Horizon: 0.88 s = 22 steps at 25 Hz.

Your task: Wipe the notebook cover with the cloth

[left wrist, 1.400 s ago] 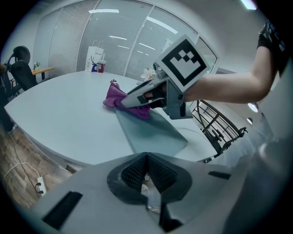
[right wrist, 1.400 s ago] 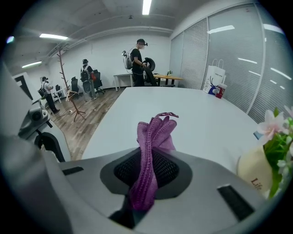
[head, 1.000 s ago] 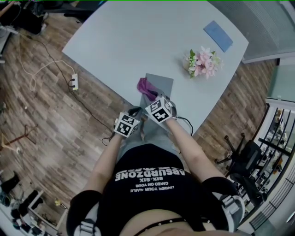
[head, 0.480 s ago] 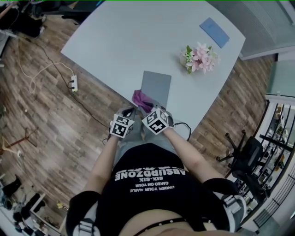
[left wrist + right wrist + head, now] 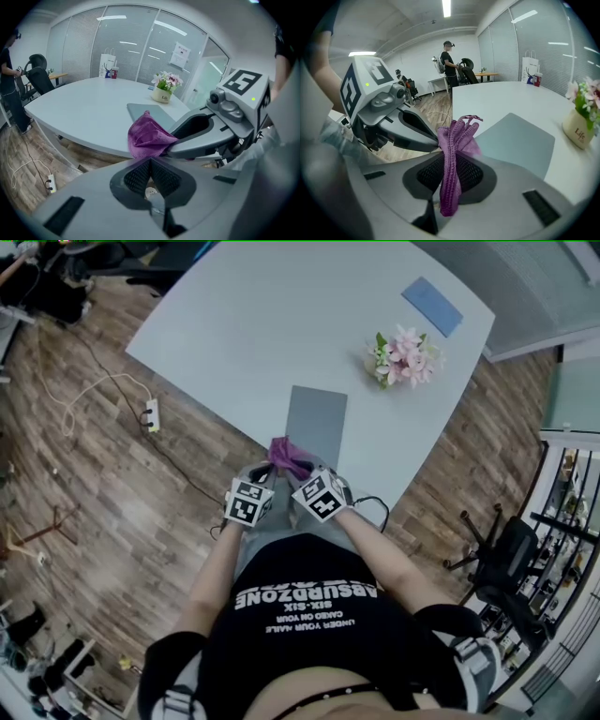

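Head view overhead, steep; gripper views low, close, share cloth [image 5: 285,455].

Setting: office meeting room. Indicators: a large pale conference table [image 5: 281,324] fills the head view from 11 to 1 o'clock. A wheeled office chair [image 5: 502,563] stands at 4 o'clock. Glass partition walls with blinds [image 5: 117,47], a linear ceiling light [image 5: 446,7], a wood-pattern floor [image 5: 94,502] with a power strip [image 5: 150,411] at 10 o'clock, and a further desk [image 5: 487,73] are present.
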Each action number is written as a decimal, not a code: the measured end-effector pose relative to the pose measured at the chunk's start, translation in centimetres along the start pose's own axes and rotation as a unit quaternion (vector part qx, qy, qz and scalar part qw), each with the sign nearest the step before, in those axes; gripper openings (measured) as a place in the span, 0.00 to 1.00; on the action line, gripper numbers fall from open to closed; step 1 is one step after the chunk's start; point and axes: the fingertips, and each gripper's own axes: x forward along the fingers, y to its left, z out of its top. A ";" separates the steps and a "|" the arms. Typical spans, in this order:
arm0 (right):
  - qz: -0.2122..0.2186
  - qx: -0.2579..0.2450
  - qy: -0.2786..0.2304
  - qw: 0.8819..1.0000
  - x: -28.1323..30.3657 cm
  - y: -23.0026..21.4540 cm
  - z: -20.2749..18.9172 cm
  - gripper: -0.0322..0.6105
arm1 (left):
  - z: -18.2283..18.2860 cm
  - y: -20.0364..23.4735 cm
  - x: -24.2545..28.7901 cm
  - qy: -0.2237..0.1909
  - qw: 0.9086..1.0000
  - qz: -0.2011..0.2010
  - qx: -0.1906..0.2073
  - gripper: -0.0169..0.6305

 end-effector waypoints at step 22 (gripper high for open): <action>-0.002 -0.043 0.032 0.999 0.3 -0.1 0.0 0.16 | 0.7 -0.5 0.5 0.005 1.000 -0.006 0.015 0.05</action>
